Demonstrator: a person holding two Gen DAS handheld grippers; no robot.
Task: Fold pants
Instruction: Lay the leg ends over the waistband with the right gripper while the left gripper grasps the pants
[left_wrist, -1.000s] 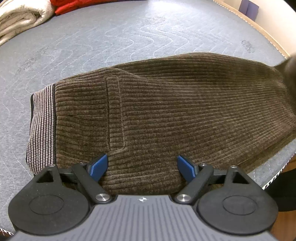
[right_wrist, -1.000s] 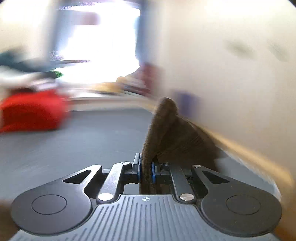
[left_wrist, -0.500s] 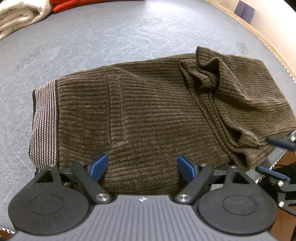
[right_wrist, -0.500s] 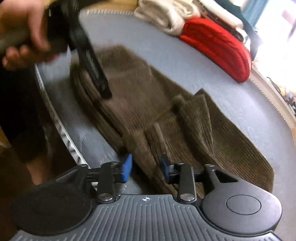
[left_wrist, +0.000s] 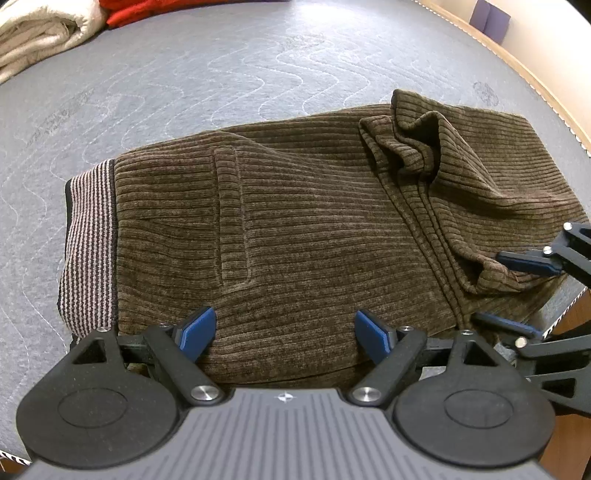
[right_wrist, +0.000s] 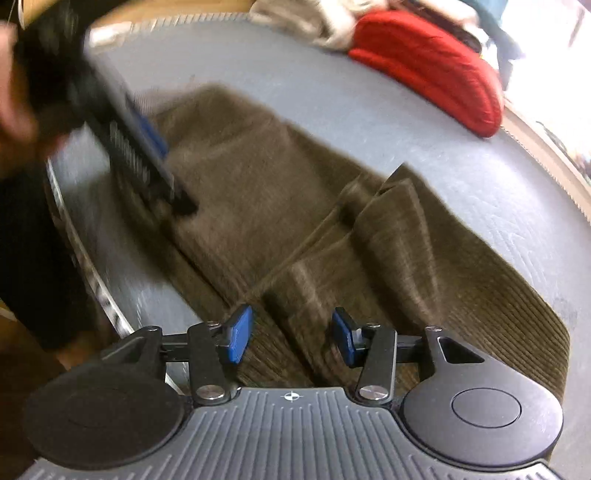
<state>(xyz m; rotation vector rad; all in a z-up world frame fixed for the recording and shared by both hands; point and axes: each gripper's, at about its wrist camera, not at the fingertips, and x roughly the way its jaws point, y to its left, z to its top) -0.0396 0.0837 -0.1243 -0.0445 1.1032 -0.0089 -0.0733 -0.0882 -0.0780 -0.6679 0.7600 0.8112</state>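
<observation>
Brown corduroy pants (left_wrist: 303, 229) with a striped waistband (left_wrist: 88, 243) lie on the grey mattress (left_wrist: 184, 74). The leg end is folded back and sits rumpled on the right part (left_wrist: 424, 147). My left gripper (left_wrist: 284, 332) is open over the near edge of the pants. My right gripper (right_wrist: 291, 336) is open and empty, straddling the near fold of the pants (right_wrist: 332, 240). It also shows at the right edge of the left wrist view (left_wrist: 517, 291). The left gripper shows blurred in the right wrist view (right_wrist: 140, 147).
A red folded garment (right_wrist: 432, 70) and a cream blanket (left_wrist: 33, 33) lie at the far end of the mattress. The mattress edge (right_wrist: 88, 277) runs close to the near side of the pants. A wooden rim (left_wrist: 517, 62) borders the right side.
My right gripper carried the leg end over, opened and let it go. The fabric now lies rumpled on the pants. The right jaws have widened. The left gripper stayed open in place.
</observation>
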